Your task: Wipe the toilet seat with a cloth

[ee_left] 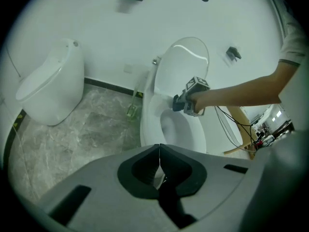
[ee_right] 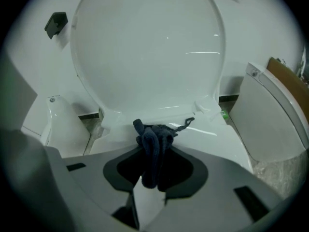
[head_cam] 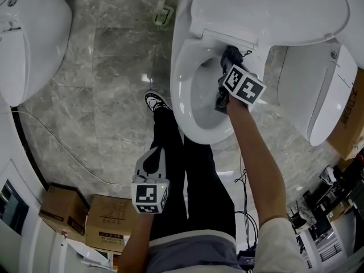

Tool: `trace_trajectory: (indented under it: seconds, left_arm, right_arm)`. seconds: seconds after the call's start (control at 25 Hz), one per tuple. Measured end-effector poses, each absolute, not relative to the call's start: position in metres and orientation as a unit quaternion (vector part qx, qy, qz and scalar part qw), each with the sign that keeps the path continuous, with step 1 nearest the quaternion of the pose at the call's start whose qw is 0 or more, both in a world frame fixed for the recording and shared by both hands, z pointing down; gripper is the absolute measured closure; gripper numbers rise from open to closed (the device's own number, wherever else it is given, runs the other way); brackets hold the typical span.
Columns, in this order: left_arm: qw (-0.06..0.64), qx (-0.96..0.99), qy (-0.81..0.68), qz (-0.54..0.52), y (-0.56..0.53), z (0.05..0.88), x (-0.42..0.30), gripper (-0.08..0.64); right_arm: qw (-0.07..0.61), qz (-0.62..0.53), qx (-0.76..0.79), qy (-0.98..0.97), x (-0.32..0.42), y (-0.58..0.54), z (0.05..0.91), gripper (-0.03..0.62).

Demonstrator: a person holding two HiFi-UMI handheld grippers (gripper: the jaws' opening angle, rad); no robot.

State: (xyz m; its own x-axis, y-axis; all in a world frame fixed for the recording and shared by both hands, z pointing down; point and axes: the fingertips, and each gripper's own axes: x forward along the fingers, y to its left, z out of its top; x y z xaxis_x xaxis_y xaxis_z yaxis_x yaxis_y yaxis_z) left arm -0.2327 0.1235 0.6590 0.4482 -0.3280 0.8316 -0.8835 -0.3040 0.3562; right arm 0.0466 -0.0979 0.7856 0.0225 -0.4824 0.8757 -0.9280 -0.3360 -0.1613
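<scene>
Cloth (ee_right: 153,146), dark and knitted, bunched into a soft wad with one loose thread trailing, is clamped in the right gripper (ee_right: 152,175) at the rear of the toilet seat (ee_right: 227,146), just below the hinge of the raised lid (ee_right: 149,57). Best play here: press the wad flat on that glossy, white, curved rim and sweep round evenly. Left gripper (ee_left: 159,163) hangs low, jaws together, nothing between them.
</scene>
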Motion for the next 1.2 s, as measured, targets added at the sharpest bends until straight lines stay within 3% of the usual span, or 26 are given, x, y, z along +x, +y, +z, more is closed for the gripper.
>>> trace_trajectory:
  seconds: [0.36, 0.72, 1.2]
  left_arm:
    - [0.398, 0.749, -0.401, 0.345, 0.114, 0.651, -0.24, 0.549]
    - [0.408, 0.755, -0.376, 0.351, 0.124, 0.65, -0.232, 0.549]
    - [0.424, 0.75, -0.374, 0.342, 0.136, 0.651, -0.213, 0.549]
  right_arm:
    - [0.236, 0.477, 0.651, -0.541, 0.009, -0.102, 0.79, 0.483]
    - [0.307, 0.41, 0.603, -0.611, -0.027, -0.107, 0.787, 0.483]
    - [0.338, 0.373, 0.536, -0.678, -0.066, -0.09, 0.782, 0.483]
